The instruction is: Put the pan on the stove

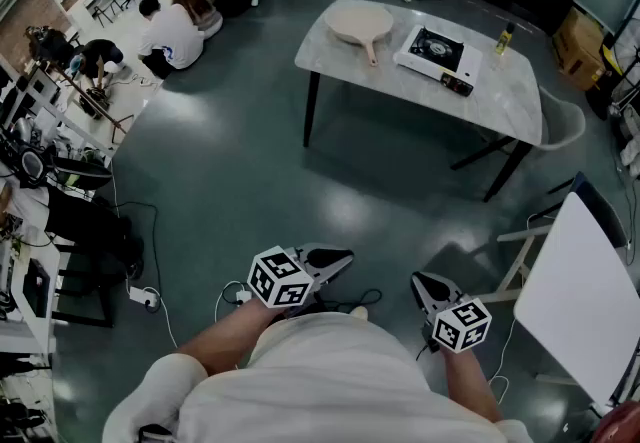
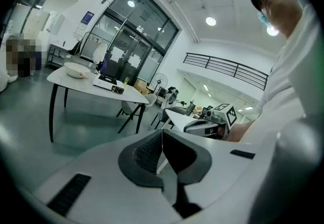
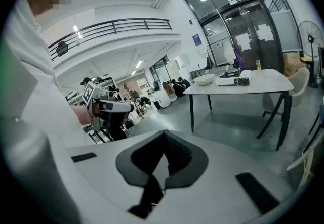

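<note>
A pale pan (image 1: 360,26) with its handle toward me lies on the far end of a white table (image 1: 500,96) across the room. Beside it on the table stands a portable stove (image 1: 437,53) with a black top. Both grippers hang close to my body, far from the table. My left gripper (image 1: 345,257) is shut with nothing in it, and my right gripper (image 1: 418,279) is shut and empty too. In the left gripper view the pan (image 2: 77,70) and stove (image 2: 108,84) show small at the left. The right gripper view shows the pan (image 3: 204,80) and stove (image 3: 234,81) on the distant table.
A small bottle (image 1: 503,38) stands behind the stove. A white chair (image 1: 560,121) sits at the table's right end. A second white table (image 1: 585,301) is close on my right. People (image 1: 180,26) sit on the floor at upper left. Cables and a power strip (image 1: 145,296) lie at left.
</note>
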A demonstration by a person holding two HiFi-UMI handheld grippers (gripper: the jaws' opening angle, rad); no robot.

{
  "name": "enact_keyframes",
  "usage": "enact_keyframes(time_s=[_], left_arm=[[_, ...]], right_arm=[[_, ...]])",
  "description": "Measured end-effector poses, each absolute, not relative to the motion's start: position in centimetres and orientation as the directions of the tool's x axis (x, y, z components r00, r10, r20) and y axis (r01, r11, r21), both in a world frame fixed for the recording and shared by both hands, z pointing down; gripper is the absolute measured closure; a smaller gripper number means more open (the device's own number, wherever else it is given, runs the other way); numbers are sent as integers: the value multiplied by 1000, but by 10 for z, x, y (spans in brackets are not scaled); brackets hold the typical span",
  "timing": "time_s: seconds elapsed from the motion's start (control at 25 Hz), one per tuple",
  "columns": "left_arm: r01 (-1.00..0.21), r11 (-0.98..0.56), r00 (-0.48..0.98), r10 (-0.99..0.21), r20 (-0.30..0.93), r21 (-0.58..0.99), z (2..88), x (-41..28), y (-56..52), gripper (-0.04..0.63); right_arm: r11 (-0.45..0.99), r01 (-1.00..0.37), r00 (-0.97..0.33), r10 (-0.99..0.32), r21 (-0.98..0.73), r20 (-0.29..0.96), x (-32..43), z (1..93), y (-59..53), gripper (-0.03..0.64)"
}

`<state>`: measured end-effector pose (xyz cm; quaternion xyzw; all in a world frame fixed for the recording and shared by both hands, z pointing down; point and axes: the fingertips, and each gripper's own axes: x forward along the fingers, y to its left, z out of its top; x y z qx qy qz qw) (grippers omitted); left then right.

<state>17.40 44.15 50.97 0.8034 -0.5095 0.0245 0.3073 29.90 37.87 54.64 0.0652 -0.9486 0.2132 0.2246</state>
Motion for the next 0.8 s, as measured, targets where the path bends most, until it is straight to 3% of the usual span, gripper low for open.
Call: enact_keyframes(time_s=[0.44,0.8], left_arm=[[-842,-214,412,-847,335,494,522,135,381,575],[-805,-224,426,-862,273,549,509,24,288,574]], right_arm=[[913,-201,-893,-21,-355,450,267,559,299,614],[897,-278,-874,-88,-343,477,175,536,224,583]])
